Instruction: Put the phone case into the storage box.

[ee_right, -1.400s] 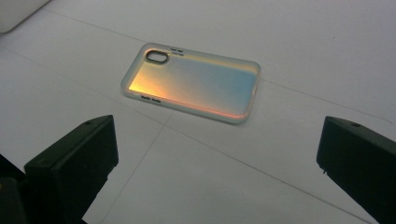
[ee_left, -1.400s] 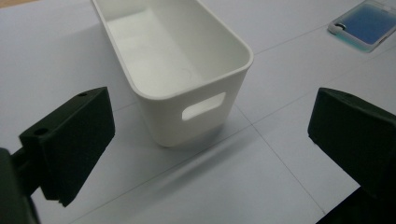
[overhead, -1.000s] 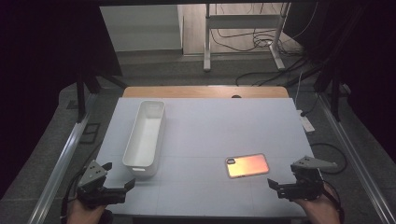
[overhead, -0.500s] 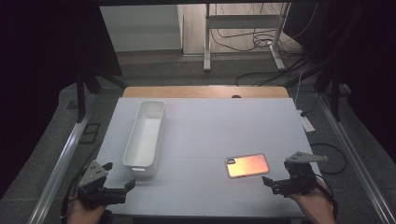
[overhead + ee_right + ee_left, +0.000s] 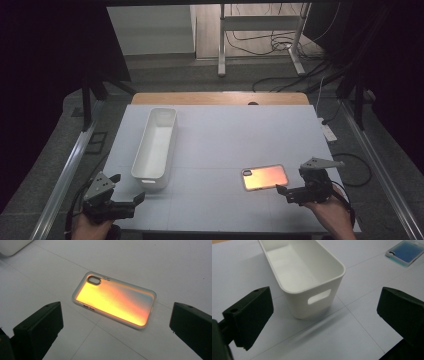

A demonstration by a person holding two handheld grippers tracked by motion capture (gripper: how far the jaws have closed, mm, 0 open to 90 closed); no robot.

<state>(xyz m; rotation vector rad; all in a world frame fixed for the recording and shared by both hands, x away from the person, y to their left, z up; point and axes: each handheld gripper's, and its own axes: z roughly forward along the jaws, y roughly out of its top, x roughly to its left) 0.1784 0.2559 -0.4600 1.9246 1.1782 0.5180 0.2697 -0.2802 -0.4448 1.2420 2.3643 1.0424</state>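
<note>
The high view shows the whole layout: the white tabletop [image 5: 220, 145], a bin [image 5: 155, 147] on its left half, a phone case [image 5: 265, 177] on its right half, and both hands at the near edge. The right gripper view adds detail the high view lacks: the case lies flat, back up, with an orange-to-yellow sheen, a clear rim and an oval camera cutout at its far left corner. The left gripper view shows the bin's near end wall with a slot handle and an empty interior; there the case [image 5: 405, 252] appears blue, at the upper right, well apart from the bin [image 5: 304, 277].

The right hand [image 5: 330, 212] holds the right gripper [image 5: 285, 191] low over the near right edge, pointing left toward the case. The left hand [image 5: 92, 227] holds the left gripper [image 5: 139, 197] at the near left corner, pointing right, toward the bin's near end.

The fingers of both grippers stand wide apart and hold nothing. In the right gripper view the case [image 5: 113, 302] lies ahead of the fingers [image 5: 40, 327], centred on the gap between them, not touching either. The bin lies just ahead of the left fingers [image 5: 249, 315], apart from them.
</note>
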